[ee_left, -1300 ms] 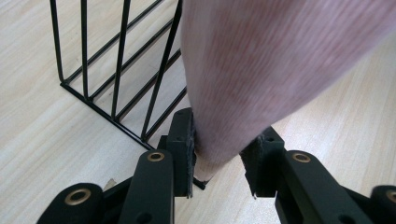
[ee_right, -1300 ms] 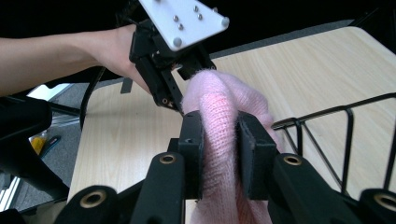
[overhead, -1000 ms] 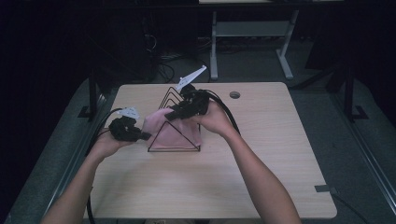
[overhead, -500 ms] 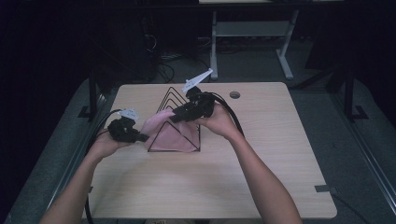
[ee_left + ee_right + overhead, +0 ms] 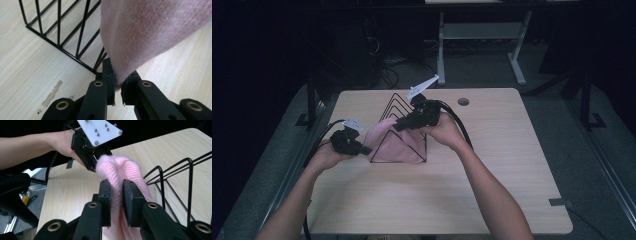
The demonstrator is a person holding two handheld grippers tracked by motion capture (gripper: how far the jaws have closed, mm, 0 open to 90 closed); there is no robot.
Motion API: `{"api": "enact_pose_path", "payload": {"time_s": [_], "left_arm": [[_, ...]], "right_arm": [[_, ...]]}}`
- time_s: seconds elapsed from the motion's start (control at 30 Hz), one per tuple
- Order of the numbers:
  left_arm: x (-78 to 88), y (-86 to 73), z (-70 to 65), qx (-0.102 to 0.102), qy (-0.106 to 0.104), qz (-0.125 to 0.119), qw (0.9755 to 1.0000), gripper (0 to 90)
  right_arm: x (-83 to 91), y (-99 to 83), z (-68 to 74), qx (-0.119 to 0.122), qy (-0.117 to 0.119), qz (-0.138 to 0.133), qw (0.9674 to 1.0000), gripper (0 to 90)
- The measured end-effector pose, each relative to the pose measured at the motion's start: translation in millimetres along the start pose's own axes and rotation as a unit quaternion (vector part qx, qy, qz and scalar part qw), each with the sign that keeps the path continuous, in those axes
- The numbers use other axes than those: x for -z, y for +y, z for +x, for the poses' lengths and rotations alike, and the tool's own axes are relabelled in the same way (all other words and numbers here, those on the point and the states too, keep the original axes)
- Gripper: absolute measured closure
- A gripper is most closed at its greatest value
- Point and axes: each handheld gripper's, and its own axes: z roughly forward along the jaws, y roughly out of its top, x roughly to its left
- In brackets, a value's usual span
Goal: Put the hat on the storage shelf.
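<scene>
Right gripper view: pink knit cloth (image 5: 117, 170) pinched between right tool (image 5: 117, 195) jaws.

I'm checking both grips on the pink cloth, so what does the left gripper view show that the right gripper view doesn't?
Left gripper view alone: the left gripper seen along its own jaws, shut on a corner of the pink cloth, and a scuff mark on the table.

Right gripper view alone: the right gripper shut on a fold of the cloth, and the person's left hand.

Both: the cloth, the black wire rack and the table.
</scene>
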Motion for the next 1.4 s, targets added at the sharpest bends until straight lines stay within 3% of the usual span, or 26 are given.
{"api": "enact_pose_path", "payload": {"time_s": [0.37,0.47,0.67,0.93,1.0,1.07,1.17,1.4], "left_arm": [[1.3,-0.7,0.0,0.007,-0.004,-0.006,0.9999,82.9],[2.1,-1.0,-0.5,0.010,-0.004,-0.009,0.9999,82.3],[3.3,-1.4,-0.3,0.010,0.001,-0.018,0.9998,74.1],[12.9,-2.0,-5.7,0.011,0.013,-0.039,0.9991,64.9],[13.8,-2.4,-5.6,0.010,0.014,-0.038,0.9991,62.9],[15.5,-3.5,-6.5,0.018,0.017,-0.043,0.9988,60.3],[17.5,-3.3,-7.4,0.013,0.022,-0.041,0.9988,56.7],[18.3,-3.0,-9.4,0.023,0.025,-0.042,0.9985,49.6]], "right_arm": [[1.3,-0.6,0.3,0.001,-0.002,-0.001,1.0000,71.8],[4.5,-1.5,0.8,-0.006,-0.006,-0.007,0.9999,62.2],[19.4,-7.8,2.1,-0.017,-0.012,-0.037,0.9991,53.6],[52.1,-29.7,-3.8,-0.037,-0.063,-0.054,0.9959,44.0],[55.2,-32.2,-4.0,-0.041,-0.068,-0.054,0.9954,42.9],[64.0,-39.3,-6.0,-0.048,-0.082,-0.049,0.9942,38.9],[72.6,-46.4,-6.9,-0.057,-0.105,-0.047,0.9917,31.1],[91.6,-63.1,-9.4,-0.074,-0.133,-0.037,0.9877,28.8]]}}
